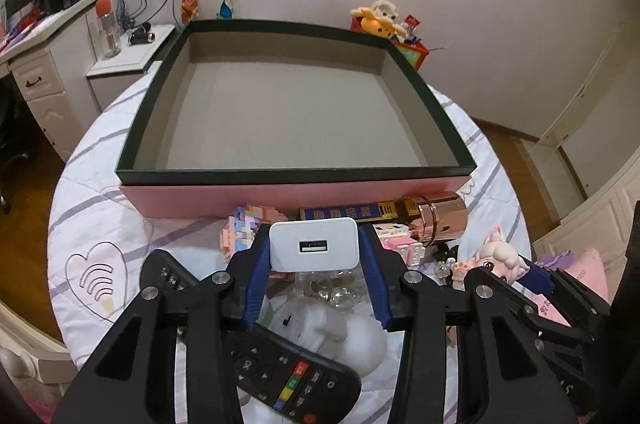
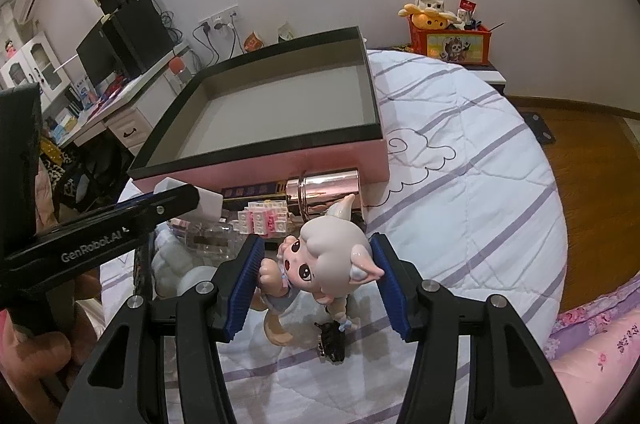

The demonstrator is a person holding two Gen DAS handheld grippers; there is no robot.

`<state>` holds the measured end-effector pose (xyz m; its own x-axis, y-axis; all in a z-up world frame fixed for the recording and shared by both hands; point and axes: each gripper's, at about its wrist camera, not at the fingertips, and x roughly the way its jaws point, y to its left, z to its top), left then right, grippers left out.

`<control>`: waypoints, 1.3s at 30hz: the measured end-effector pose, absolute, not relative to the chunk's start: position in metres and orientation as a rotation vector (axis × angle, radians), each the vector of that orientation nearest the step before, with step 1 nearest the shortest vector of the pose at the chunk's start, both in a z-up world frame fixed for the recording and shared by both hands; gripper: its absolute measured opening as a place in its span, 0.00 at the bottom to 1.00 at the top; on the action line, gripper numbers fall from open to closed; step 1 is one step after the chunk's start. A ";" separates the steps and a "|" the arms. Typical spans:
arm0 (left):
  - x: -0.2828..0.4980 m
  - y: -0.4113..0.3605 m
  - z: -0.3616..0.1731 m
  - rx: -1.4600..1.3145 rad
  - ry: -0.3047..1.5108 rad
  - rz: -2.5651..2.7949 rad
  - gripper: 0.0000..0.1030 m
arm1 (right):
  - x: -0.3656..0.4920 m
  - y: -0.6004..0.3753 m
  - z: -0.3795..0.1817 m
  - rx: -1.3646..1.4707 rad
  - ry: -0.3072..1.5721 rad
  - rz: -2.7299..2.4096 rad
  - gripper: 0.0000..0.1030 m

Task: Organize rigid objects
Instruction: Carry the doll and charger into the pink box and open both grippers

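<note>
White USB charger [image 1: 313,244] sits clamped between the blue pads of the left gripper [image 1: 314,252], lifted just before the empty pink box [image 1: 280,198], above a black remote [image 1: 296,380]. From the right wrist, the right gripper [image 2: 316,264] squeezes a pig-eared figurine [image 2: 320,260] over the quilt [image 2: 480,184], near the rose-gold cylinder [image 2: 328,190].

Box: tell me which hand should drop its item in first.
Left. Its tongs already clamp the white charger just before the empty box; the right tongs grip the doll farther back.
</note>
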<state>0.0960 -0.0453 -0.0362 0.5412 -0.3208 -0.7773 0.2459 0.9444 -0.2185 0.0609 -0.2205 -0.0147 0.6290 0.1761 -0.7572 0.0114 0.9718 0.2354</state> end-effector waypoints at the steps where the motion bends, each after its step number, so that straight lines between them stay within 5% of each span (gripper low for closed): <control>1: 0.094 -0.043 -0.034 -0.090 0.935 -0.338 0.42 | 0.061 -0.220 -0.013 0.226 0.884 0.095 0.55; 23: 0.151 -0.009 0.055 -0.084 0.745 -0.307 0.40 | 0.164 -0.182 0.061 0.097 0.772 0.203 0.55; 39: 0.267 -0.039 -0.028 0.010 0.954 -0.219 0.40 | 0.286 -0.187 -0.026 0.094 1.039 0.161 0.55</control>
